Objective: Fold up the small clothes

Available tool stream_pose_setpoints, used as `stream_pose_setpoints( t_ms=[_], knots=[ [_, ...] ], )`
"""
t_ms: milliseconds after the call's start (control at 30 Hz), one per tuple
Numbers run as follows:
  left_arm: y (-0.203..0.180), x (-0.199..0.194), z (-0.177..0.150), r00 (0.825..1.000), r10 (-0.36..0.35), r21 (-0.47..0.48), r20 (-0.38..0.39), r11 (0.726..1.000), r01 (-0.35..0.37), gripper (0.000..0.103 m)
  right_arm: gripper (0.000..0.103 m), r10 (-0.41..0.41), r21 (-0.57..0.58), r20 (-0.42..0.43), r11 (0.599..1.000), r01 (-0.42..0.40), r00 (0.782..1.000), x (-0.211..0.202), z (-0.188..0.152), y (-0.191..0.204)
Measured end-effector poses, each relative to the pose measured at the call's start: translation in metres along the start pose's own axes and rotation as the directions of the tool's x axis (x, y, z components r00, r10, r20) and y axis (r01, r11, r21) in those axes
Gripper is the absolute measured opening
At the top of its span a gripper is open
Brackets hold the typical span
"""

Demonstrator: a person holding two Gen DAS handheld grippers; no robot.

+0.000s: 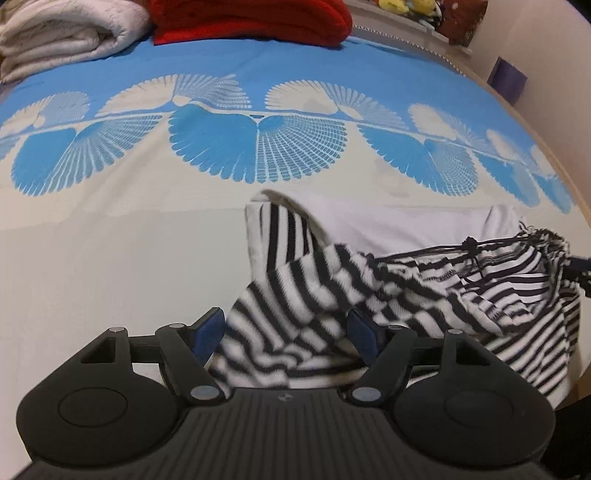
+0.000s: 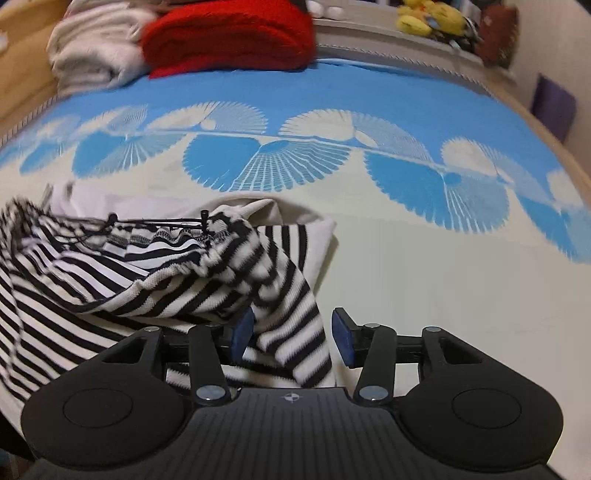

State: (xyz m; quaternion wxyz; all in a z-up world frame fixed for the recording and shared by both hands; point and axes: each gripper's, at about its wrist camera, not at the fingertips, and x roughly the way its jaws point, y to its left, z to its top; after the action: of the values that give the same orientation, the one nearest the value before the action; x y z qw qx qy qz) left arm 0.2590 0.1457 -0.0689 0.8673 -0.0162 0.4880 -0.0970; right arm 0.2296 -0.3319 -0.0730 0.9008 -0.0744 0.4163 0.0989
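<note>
A small black-and-white striped garment (image 1: 406, 291) with a black drawstring lies crumpled on the cream part of the bedspread, partly over a white cloth (image 1: 402, 225). My left gripper (image 1: 288, 328) is open, its blue pads on either side of the garment's left end. My right gripper (image 2: 291, 332) is open too, with the garment's right end (image 2: 291, 314) hanging between its pads. The garment (image 2: 147, 266) spreads to the left in the right wrist view.
The bed has a blue and cream fan-patterned bedspread (image 1: 258, 147). A folded red blanket (image 1: 251, 20) and a folded white blanket (image 1: 70, 33) sit at the far end. Plush toys (image 2: 428, 16) are on a ledge behind. The bed's right edge (image 1: 554, 147) meets a wall.
</note>
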Motion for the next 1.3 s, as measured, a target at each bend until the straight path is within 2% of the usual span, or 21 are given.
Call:
stream_pose_setpoints(
  t_ms=[167,200,233,267,300,333,433,500,600,667,767,900,1000,1067,1133,1167,1200,1233,1267,1300],
  knots=[
    [-0.01,0.013,0.014,1.0,0.012,0.029,0.011,1.0,-0.012,0.076,0.047,-0.031,-0.071,0.053,0.997,0.035,0.998,0.019,0.02,0.016],
    [-0.011,0.017,0.017,1.0,0.001,0.031,0.005,1.0,-0.001,0.069,0.038,-0.025,-0.073,0.06,0.997,0.03,0.998,0.022,0.023,0.017],
    [-0.01,0.02,0.02,1.0,-0.021,0.032,-0.004,0.999,0.021,0.047,0.014,-0.007,-0.073,0.07,0.997,0.012,0.998,0.024,0.028,0.017],
    [-0.008,0.022,0.024,0.999,-0.051,0.026,-0.013,0.998,0.051,0.031,0.007,0.011,-0.058,0.089,0.998,-0.006,0.996,0.025,0.033,0.015],
    [-0.004,0.024,0.029,0.997,-0.079,0.01,-0.013,0.997,0.08,0.004,0.006,0.02,-0.033,0.115,0.999,-0.016,0.993,0.022,0.037,0.011],
    [0.001,0.022,0.033,0.996,-0.092,-0.007,0.002,0.996,0.092,0.004,0.005,0.025,-0.003,0.142,1.0,-0.025,0.99,0.019,0.041,0.007],
    [0.02,0.011,0.052,0.99,-0.063,-0.091,0.126,0.993,0.075,0.003,0.004,0.018,0.114,0.23,0.992,-0.045,0.973,0.011,0.055,-0.013],
    [0.031,0.005,0.061,0.977,-0.046,-0.163,0.21,0.983,0.081,0.003,0.004,0.008,0.164,0.282,0.985,-0.057,0.959,0.007,0.061,-0.022],
    [0.027,0.008,0.074,0.963,0.017,-0.174,0.27,0.984,0.032,0.003,0.003,-0.016,0.154,0.322,0.987,-0.035,0.947,0.014,0.071,-0.017],
    [0.022,0.022,0.082,0.967,0.048,-0.16,0.251,0.987,-0.007,0.004,0.003,-0.048,0.153,0.302,0.988,0.001,0.952,0.028,0.078,-0.012],
    [0.022,0.048,0.089,0.978,0.077,-0.158,0.192,0.986,-0.046,0.004,0.003,-0.075,0.163,0.214,0.986,0.04,0.974,0.059,0.085,-0.012],
    [0.026,0.091,0.089,0.993,0.097,-0.16,0.065,0.983,-0.085,0.004,0.004,-0.078,0.127,0.054,0.989,0.071,0.995,0.108,0.087,-0.009],
    [0.02,0.117,0.082,0.994,0.113,-0.099,-0.004,0.989,-0.113,0.007,0.005,-0.075,0.123,-0.092,0.989,0.086,0.993,0.143,0.078,-0.007],
    [0.009,0.12,0.083,0.987,0.158,-0.026,0.002,0.987,-0.158,0.006,0.005,-0.086,0.133,-0.085,0.986,0.097,0.993,0.145,0.077,-0.004],
    [0.004,0.12,0.082,0.983,0.181,0.009,-0.001,0.983,-0.181,0.008,0.005,-0.088,0.139,-0.089,0.985,0.1,0.992,0.144,0.079,-0.002],
    [0.004,0.119,0.082,0.982,0.186,0.017,-0.003,0.982,-0.186,0.012,0.009,-0.085,0.15,-0.087,0.984,0.097,0.993,0.142,0.079,-0.003],
    [0.004,0.116,0.082,0.98,0.197,0.022,-0.008,0.98,-0.196,0.025,0.014,-0.086,0.159,-0.088,0.982,0.099,0.992,0.139,0.079,-0.005],
    [0.005,0.111,0.082,0.976,0.218,0.02,-0.017,0.976,-0.218,0.045,0.026,-0.093,0.171,-0.089,0.98,0.107,0.992,0.135,0.079,-0.007],
    [0.008,0.103,0.084,0.972,0.233,0.007,-0.025,0.973,-0.233,0.054,0.033,-0.095,0.188,-0.091,0.976,0.111,0.991,0.128,0.078,-0.01],
    [0.011,0.09,0.085,0.973,0.227,-0.016,-0.031,0.974,-0.228,0.067,0.035,-0.079,0.213,-0.091,0.972,0.097,0.993,0.119,0.079,-0.017]
  ],
)
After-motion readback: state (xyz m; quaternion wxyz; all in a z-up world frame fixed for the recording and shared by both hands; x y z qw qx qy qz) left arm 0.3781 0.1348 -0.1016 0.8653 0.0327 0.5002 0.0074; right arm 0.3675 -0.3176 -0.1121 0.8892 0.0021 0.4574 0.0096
